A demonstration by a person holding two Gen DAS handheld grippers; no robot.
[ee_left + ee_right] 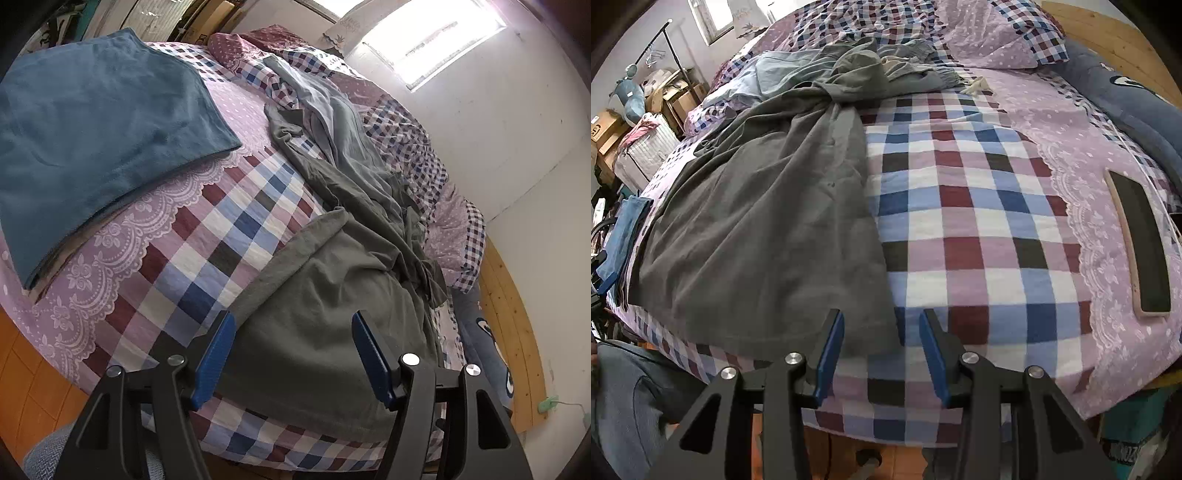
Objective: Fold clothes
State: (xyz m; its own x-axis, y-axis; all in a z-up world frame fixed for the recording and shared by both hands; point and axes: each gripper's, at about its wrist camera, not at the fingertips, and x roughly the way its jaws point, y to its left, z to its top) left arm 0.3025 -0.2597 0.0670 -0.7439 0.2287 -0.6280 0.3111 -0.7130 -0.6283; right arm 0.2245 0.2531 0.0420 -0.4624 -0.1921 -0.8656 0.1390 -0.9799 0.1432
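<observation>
both tools, left tool [293,354] and right tool [882,349], gape apart over a rumpled, soft grey garment [768,229].

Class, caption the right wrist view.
Open right gripper hovers at the hem corner of a crumpled grey cotton garment on a checked bedspread.

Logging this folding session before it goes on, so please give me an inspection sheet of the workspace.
Surface: bed with checked quilt, lace-print border.
Job's things: grey garment spread unfolded at the near edge; light blue garment crumpled behind it; folded teal cloth set aside.
Clutter: phone face up on the quilt.
Grippers: left gripper open over the grey hem; right gripper open at its corner.
Cables: nothing seen.
Surroundings: window, cardboard boxes, clothes rail.
</observation>
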